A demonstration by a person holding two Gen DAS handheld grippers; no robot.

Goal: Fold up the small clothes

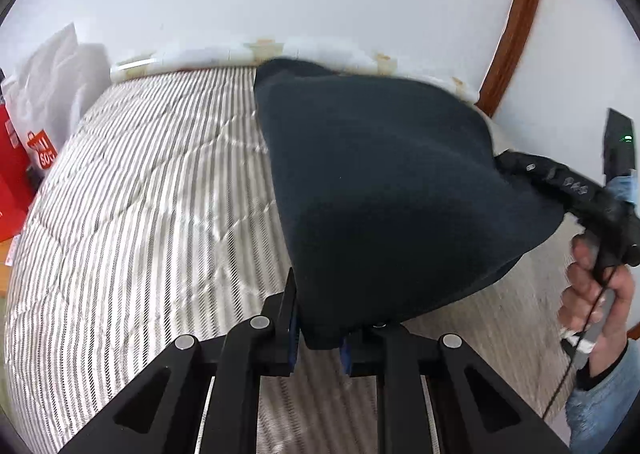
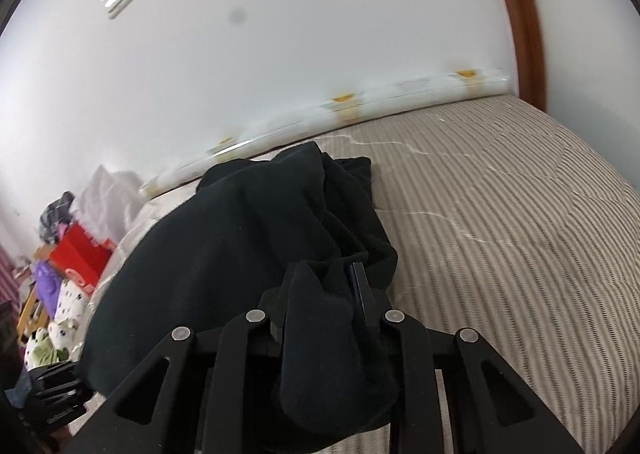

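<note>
A black fleece garment [image 1: 384, 190] hangs stretched above the striped bed cover [image 1: 152, 190]. My left gripper [image 1: 318, 328] is shut on its near corner, cloth pinched between the blue pads. At the right of the left wrist view, the other gripper [image 1: 516, 166] bites into the garment's far edge, held by a hand [image 1: 596, 294] in a denim sleeve. In the right wrist view the black garment [image 2: 240, 250] drapes leftward, and my right gripper [image 2: 320, 294] is shut on a bunched fold that spills over its fingers. The far end of the cloth rests on the bed cover [image 2: 500, 238].
A white wall and a long padded bumper [image 2: 360, 110] run along the bed's far side. A wooden door frame [image 1: 516, 22] stands at the right. A red box [image 2: 80, 254], white bag [image 1: 52, 82] and soft toys [image 2: 64, 318] crowd the left end.
</note>
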